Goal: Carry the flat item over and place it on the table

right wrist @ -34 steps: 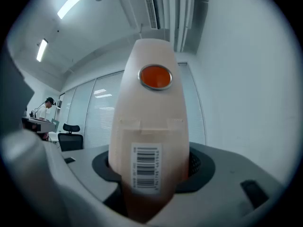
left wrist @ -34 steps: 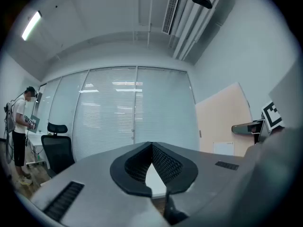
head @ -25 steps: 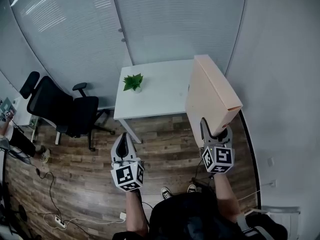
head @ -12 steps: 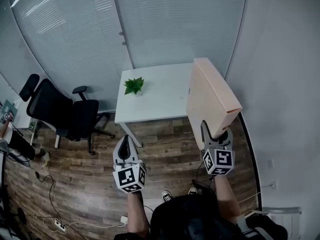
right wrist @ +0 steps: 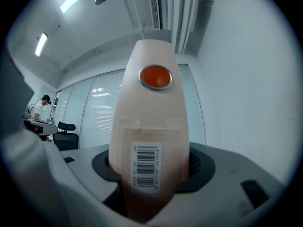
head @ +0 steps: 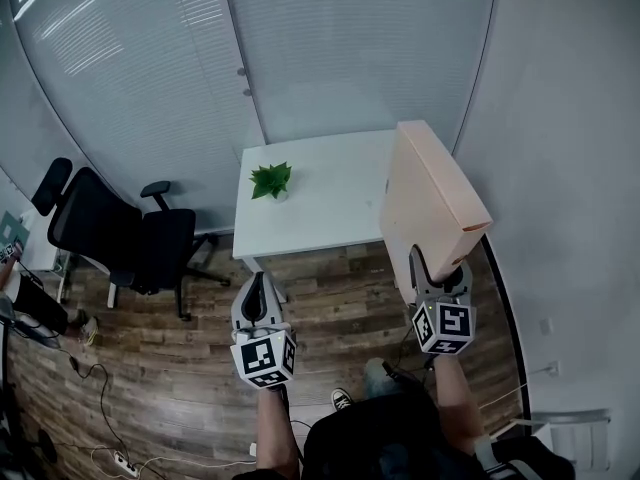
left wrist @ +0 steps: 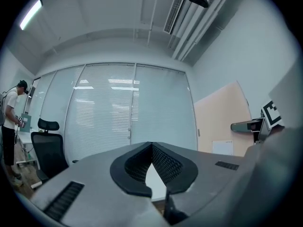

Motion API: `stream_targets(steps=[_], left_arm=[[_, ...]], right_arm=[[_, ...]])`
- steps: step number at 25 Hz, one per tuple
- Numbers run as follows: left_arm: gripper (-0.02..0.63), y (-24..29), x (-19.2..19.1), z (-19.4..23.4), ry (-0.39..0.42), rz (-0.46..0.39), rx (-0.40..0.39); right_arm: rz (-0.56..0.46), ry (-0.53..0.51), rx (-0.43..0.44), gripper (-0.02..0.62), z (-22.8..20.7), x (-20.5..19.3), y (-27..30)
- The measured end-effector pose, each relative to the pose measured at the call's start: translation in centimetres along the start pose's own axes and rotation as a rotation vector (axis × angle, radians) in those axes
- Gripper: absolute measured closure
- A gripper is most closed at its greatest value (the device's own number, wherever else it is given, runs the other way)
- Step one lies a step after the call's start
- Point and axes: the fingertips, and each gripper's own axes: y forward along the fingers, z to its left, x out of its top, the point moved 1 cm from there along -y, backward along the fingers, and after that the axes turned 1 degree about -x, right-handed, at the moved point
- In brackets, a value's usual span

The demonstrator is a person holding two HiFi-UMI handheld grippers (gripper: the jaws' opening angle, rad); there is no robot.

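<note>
The flat peach-coloured cardboard box (head: 432, 198) is in the air, standing on its narrow edge, not lying down. Your right gripper (head: 437, 273) is clamped on its near end. In the right gripper view the barcode-labelled end of the box (right wrist: 150, 126) fills the space between the jaws, which press on it from both sides. Seen from your head, the far end of the box overlaps the right edge of the white rectangular tabletop (head: 330, 188). I cannot tell from here whether it already hangs over that surface or is short of it. So, as I judge it, the carry is under way and the box is close to the tabletop. What is left is to bring it fully over, lay it flat and let go. The bare stretch of tabletop to the right of the small green potted plant (head: 270, 180) looks wide enough for it. Your left gripper (head: 259, 288) hangs out in front of the tabletop's near left corner, above the brown wooden floor (head: 330, 298). Its jaws are together with nothing between them. A black office chair (head: 120, 233) stands well to the left of the tabletop.
</note>
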Motion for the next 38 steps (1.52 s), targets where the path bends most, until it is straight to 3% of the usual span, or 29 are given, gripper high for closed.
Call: stream_targets(steps=[6, 12, 20, 27, 38], left_arm=[[0.602, 6.2, -1.8, 1.1, 0.008, 0.027, -0.001], [0.602, 17.8, -3.0, 1.5, 0.036, 0.020, 0.012], [0.603, 30.4, -1.7, 1.3, 0.043, 0.016, 0.050], [0.603, 35.3, -0.9, 2.7, 0.033, 0.033, 0.068], [0.603, 39.5, -1.1, 6.7, 0.030, 0.022, 0.039]], right_arm=[[0.015, -0.012, -0.003, 0.319, -0.4, -2.0, 6.2], [0.008, -0.015, 0.038, 0.319, -1.6, -4.1, 18.0], [0.038, -0.010, 0.098, 0.318, -4.0, -4.8, 31.5], [0.060, -0.021, 0.108, 0.316, -3.6, -4.3, 37.8], [0.068, 0.000, 0.085, 0.316, -0.7, -5.2, 41.4]])
